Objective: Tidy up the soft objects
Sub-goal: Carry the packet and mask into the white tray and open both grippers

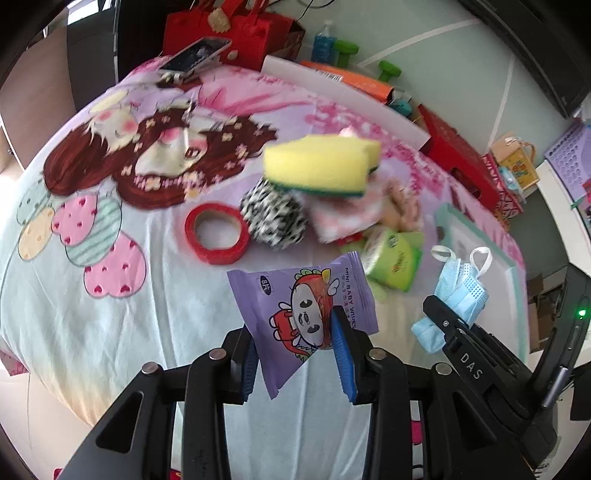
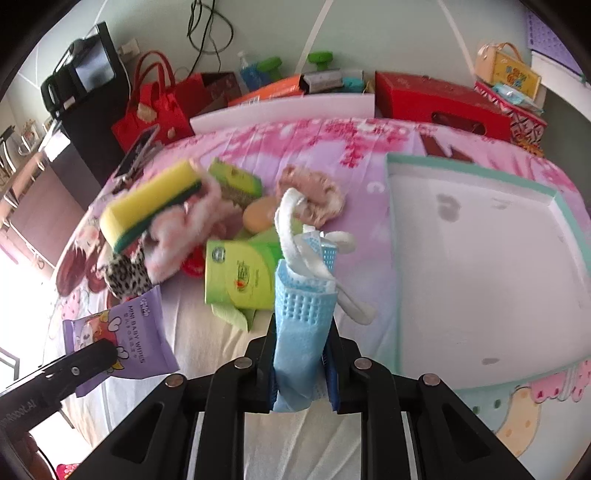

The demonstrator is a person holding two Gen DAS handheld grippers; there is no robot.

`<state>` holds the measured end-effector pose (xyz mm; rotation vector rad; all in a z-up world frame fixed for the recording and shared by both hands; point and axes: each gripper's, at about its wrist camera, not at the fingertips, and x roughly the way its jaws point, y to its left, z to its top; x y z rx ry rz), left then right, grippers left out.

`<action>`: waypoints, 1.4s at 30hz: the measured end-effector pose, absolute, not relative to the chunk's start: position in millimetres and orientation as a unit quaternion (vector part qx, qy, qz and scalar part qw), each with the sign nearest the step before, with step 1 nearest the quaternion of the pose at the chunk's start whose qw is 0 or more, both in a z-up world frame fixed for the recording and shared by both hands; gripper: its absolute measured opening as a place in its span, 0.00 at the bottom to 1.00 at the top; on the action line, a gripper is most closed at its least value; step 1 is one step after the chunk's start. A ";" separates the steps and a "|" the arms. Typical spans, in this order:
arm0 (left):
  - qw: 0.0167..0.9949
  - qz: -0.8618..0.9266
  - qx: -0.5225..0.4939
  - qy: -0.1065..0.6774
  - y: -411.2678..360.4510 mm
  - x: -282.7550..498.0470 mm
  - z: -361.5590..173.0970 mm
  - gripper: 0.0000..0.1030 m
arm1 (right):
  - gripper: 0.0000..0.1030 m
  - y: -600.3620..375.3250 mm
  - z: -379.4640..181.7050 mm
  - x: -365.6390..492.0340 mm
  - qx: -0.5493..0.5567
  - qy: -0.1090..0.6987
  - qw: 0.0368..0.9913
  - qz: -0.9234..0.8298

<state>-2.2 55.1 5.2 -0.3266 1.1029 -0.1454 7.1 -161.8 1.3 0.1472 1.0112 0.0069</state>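
Observation:
My left gripper is shut on a purple pack of mini baby wipes, lifted off the bed; the pack also shows at the lower left of the right wrist view. My right gripper is shut on a folded blue face mask with white ear loops, held above the sheet; the mask appears at the right of the left wrist view. A pile lies further back: yellow-green sponge, leopard-print pouch, pink cloth, green tissue pack.
A white tray with a teal rim lies on the bed to the right. A red tape roll sits left of the pile. A phone, red bags and boxes line the bed's far edge.

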 end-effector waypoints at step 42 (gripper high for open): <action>0.811 -0.305 -0.023 0.498 -214.0 73.0 17.0 0.30 | 0.24 -390.2 23.4 -9.8 0.176 0.470 0.807 -0.309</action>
